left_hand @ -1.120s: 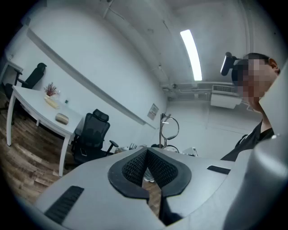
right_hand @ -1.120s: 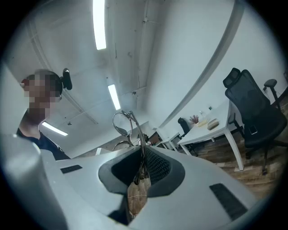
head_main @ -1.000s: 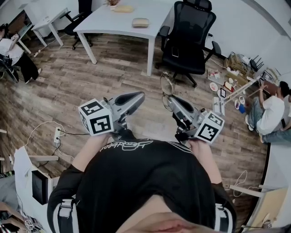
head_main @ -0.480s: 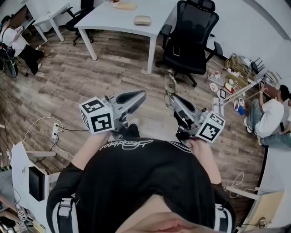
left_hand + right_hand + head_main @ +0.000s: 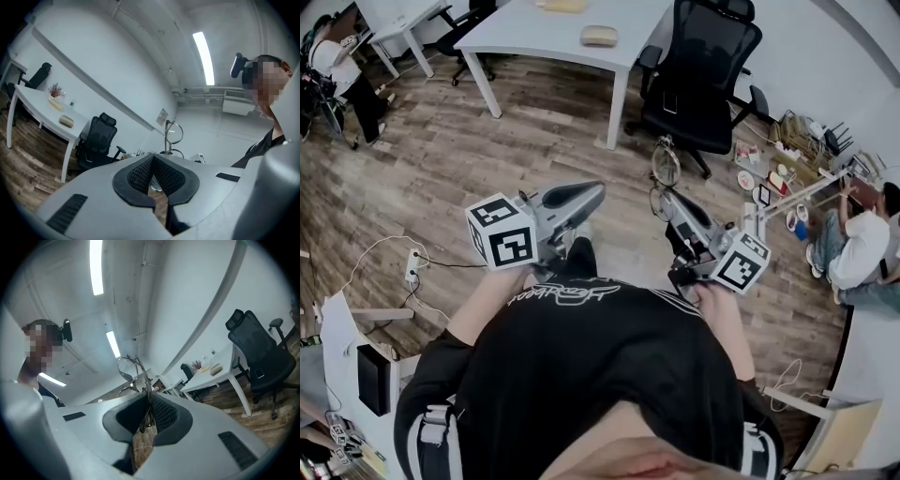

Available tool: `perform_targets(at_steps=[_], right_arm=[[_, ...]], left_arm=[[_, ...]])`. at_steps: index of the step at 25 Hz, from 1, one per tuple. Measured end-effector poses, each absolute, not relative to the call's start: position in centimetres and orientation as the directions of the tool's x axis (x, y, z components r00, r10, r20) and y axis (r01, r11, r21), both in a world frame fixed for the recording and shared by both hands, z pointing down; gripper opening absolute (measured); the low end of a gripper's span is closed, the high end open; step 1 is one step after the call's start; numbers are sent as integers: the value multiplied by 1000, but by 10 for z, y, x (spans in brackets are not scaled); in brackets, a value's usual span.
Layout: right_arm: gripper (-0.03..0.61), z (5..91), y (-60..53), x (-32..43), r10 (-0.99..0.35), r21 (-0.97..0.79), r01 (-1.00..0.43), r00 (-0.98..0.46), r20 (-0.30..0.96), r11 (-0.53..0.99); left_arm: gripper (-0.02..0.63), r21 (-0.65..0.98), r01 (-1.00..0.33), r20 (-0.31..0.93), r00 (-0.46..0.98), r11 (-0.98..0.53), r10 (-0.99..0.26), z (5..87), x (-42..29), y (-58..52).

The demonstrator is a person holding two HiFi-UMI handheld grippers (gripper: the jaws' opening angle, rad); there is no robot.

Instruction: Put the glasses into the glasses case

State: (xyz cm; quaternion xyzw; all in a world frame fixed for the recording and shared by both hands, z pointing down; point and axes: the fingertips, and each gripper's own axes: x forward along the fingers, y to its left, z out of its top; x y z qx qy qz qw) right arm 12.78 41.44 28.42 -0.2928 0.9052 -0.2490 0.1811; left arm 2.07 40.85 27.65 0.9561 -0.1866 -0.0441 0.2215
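The thin wire-framed glasses (image 5: 664, 167) stand upright out of my right gripper (image 5: 672, 202), which is shut on one of their temples, held in the air above the wooden floor. In the right gripper view the glasses (image 5: 128, 368) rise from between the pads of the right gripper (image 5: 149, 398). My left gripper (image 5: 584, 195) hovers to their left, shut with nothing in it; in its own view the left gripper (image 5: 152, 157) has its pads touching, with the glasses (image 5: 172, 135) beyond. A beige glasses case (image 5: 599, 36) lies closed on the far white table (image 5: 525, 37), and shows as the case (image 5: 66, 121) and the case (image 5: 216, 369).
A black office chair (image 5: 704, 66) stands right of the table. A person (image 5: 861, 246) sits on the floor at the right beside scattered items (image 5: 769, 173). Another person (image 5: 337, 70) is at the far left. A power strip and cable (image 5: 413, 275) lie on the floor.
My right gripper has shifted to the right and slightly outward with the glasses in it. The left gripper has barely moved. The table and chair sit a little higher in view.
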Motion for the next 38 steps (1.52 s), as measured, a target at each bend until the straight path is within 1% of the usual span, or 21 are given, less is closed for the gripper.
perform_targets(at_steps=[9, 13, 20, 30, 38], right_arm=[[28, 303, 360, 125, -627, -576, -442, -762, -164, 688], [28, 306, 323, 119, -629, -576, -448, -762, -153, 683], [28, 303, 235, 112, -630, -611, -430, -762, -148, 665], [28, 288, 87, 104, -640, -611, -455, -760, -113, 648], [28, 295, -15, 88, -652, -628, -468, -753, -85, 622]], left_arm=[[7, 431, -344, 18, 928, -834, -373, 293, 21, 355], [7, 454, -332, 3, 929, -827, -371, 294, 15, 316], [7, 474, -332, 11, 928, -816, -371, 288, 8, 223], [6, 491, -326, 25, 932, -808, -361, 274, -1, 73], [6, 509, -316, 38, 938, -801, -346, 283, -14, -30]])
